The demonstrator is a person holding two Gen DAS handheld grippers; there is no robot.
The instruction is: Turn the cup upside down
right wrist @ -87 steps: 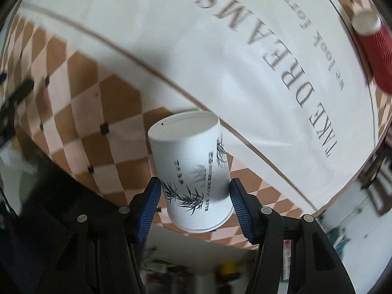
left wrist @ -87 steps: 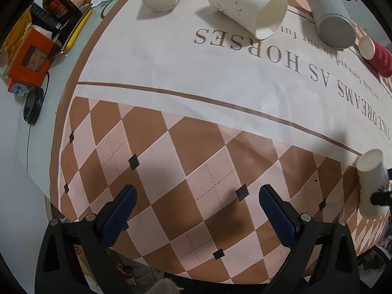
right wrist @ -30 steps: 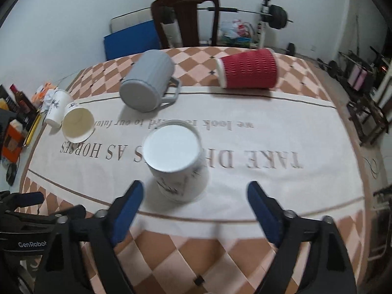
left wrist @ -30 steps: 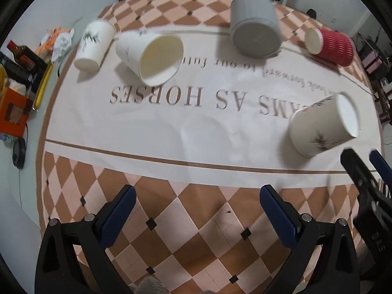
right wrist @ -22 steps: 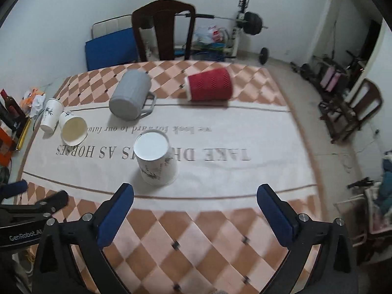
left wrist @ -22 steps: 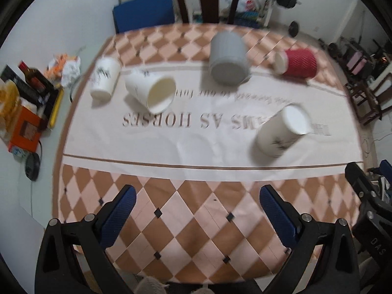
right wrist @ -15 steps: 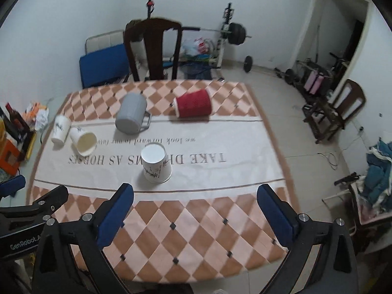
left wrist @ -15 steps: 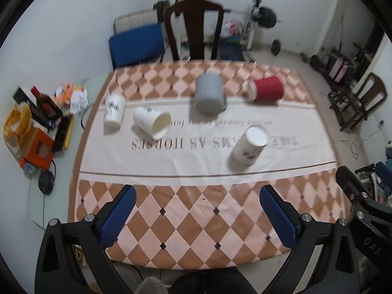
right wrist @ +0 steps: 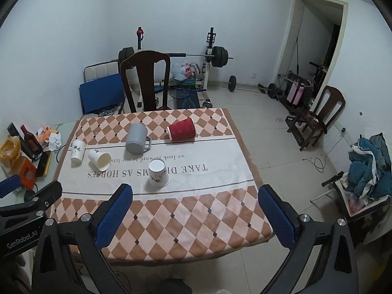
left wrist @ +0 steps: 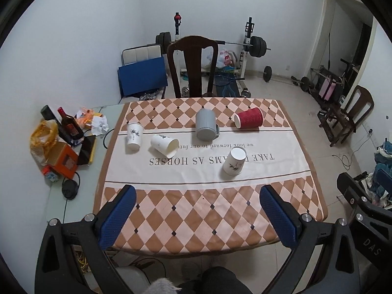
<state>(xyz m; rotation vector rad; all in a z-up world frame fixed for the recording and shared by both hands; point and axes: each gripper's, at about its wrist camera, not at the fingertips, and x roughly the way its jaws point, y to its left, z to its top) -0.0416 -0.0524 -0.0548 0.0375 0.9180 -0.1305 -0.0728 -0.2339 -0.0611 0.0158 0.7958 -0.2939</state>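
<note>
A white paper cup with a bamboo print (left wrist: 234, 161) stands upside down on the white band of the tablecloth; it also shows in the right wrist view (right wrist: 158, 173). My left gripper (left wrist: 198, 216) is open and empty, high above and well back from the table's near edge. My right gripper (right wrist: 196, 216) is open and empty too, equally far back. Each gripper's body shows at the edge of the other's view.
On the table (left wrist: 186, 220) lie a second printed cup (left wrist: 134, 136), a plain white cup on its side (left wrist: 164, 145), a grey mug (left wrist: 205, 125) and a red ribbed cup (left wrist: 248, 118). A dark chair (left wrist: 192, 69) stands behind. A bottle and boxes (left wrist: 61, 144) crowd the left side table.
The right gripper let go of the printed cup, which now stands upside down on the cloth. Both grippers pulled far up and back from the table.
</note>
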